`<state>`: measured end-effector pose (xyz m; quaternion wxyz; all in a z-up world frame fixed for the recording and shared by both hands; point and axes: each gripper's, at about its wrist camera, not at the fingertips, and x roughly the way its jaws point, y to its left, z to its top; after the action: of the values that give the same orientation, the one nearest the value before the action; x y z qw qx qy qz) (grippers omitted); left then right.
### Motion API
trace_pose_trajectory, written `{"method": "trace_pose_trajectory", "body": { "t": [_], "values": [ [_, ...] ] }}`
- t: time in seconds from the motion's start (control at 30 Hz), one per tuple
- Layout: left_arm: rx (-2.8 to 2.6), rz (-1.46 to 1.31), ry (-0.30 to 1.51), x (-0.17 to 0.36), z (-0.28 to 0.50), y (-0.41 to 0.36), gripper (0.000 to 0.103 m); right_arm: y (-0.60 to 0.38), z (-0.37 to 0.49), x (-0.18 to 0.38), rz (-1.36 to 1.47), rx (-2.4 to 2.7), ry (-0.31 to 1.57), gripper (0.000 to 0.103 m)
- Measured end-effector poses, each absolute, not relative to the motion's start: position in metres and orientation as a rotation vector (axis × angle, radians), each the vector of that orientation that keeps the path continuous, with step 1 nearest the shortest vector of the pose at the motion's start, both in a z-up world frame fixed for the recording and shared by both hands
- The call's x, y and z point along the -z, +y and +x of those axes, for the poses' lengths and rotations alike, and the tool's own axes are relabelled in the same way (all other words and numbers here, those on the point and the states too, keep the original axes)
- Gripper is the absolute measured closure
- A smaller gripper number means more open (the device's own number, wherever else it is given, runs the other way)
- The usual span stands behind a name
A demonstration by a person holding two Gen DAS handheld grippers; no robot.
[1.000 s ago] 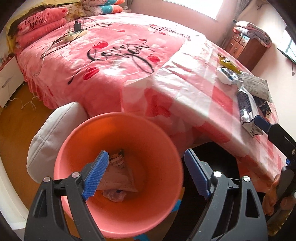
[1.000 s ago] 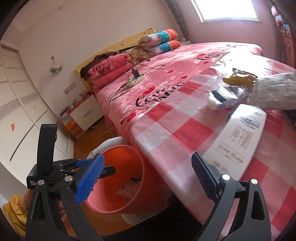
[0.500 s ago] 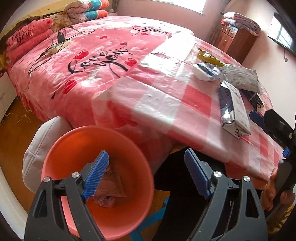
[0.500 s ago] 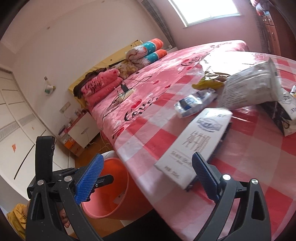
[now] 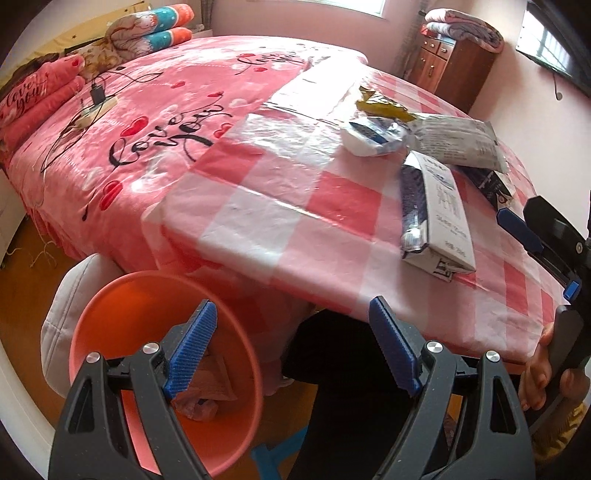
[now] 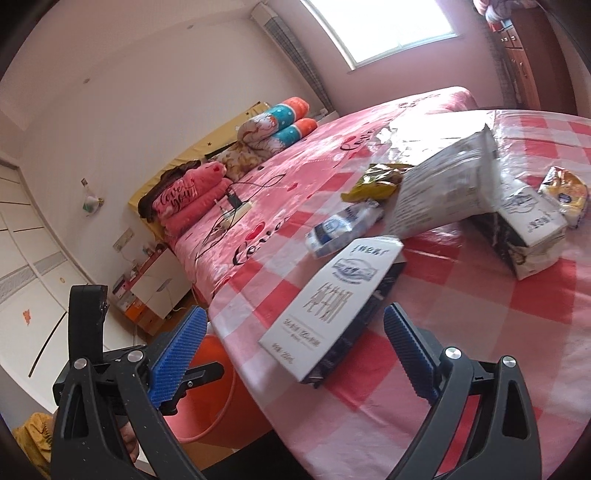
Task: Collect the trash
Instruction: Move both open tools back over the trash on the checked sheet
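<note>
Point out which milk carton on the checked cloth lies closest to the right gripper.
The flat white milk carton, lying directly ahead of the open right gripper. The other carton sits farther back, beside the grey bag.

Bright daylight, fisheye-warped, mildly soft.
Lit from window (image 6: 391,33) at upper right; glared white on plastic cloth (image 5: 295,122) and washed out bag (image 6: 443,184). Bent hard toward dark rounded corners. Blurred slightly on carton (image 6: 340,295); shadowed deep under table edge.
</note>
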<state>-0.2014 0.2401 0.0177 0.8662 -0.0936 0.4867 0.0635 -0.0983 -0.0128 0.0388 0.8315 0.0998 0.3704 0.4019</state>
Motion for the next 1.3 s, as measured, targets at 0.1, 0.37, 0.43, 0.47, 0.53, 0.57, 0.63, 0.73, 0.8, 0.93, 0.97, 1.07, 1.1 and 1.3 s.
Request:
{"method": "trace_pose_trajectory", "body": {
  "t": [0.1, 0.37, 0.43, 0.47, 0.53, 0.57, 0.63, 0.73, 0.8, 0.93, 0.97, 1.07, 1.1, 1.3],
  "values": [
    [-0.122, -0.180, 1.022, -0.018, -0.197, 0.231, 0.018, -0.022, -0.093, -0.038, 0.233, -0.838, 0.785, 0.008],
    [-0.094, -0.144, 1.028, -0.022, -0.185, 0.210, 0.018, -0.048, -0.080, -0.036, 0.290, -0.793, 0.781, 0.008],
    [-0.087, -0.138, 1.028, -0.023, -0.182, 0.205, 0.018, -0.054, -0.077, -0.035, 0.303, -0.787, 0.780, 0.008],
    [-0.082, -0.132, 1.028, -0.024, -0.180, 0.202, 0.018, -0.057, -0.076, -0.035, 0.311, -0.783, 0.778, 0.008],
    [-0.074, -0.122, 1.029, -0.025, -0.178, 0.196, 0.018, -0.062, -0.074, -0.035, 0.322, -0.777, 0.776, 0.008],
    [-0.069, -0.117, 1.030, -0.026, -0.177, 0.194, 0.018, -0.065, -0.072, -0.035, 0.330, -0.774, 0.772, 0.008],
    [-0.060, -0.105, 1.034, -0.026, -0.173, 0.187, 0.018, -0.071, -0.072, -0.036, 0.340, -0.769, 0.769, 0.008],
    [-0.045, -0.090, 1.037, -0.027, -0.168, 0.178, 0.018, -0.082, -0.067, -0.035, 0.363, -0.764, 0.770, 0.008],
    [-0.036, -0.078, 1.038, -0.028, -0.164, 0.171, 0.018, -0.087, -0.064, -0.035, 0.377, -0.759, 0.774, 0.008],
    [-0.021, -0.060, 1.042, -0.028, -0.158, 0.161, 0.018, -0.096, -0.061, -0.035, 0.399, -0.745, 0.774, 0.008],
    [-0.018, -0.056, 1.041, -0.029, -0.157, 0.158, 0.018, -0.099, -0.060, -0.036, 0.405, -0.741, 0.775, 0.008],
    [-0.004, -0.049, 1.041, -0.030, -0.152, 0.152, 0.018, -0.107, -0.059, -0.035, 0.420, -0.728, 0.773, 0.008],
    [0.001, -0.045, 1.040, -0.031, -0.151, 0.149, 0.018, -0.108, -0.059, -0.034, 0.425, -0.724, 0.773, 0.008],
    [0.014, -0.019, 1.043, -0.032, -0.143, 0.135, 0.017, -0.122, -0.053, -0.031, 0.466, -0.700, 0.785, 0.007]
  ]
}}
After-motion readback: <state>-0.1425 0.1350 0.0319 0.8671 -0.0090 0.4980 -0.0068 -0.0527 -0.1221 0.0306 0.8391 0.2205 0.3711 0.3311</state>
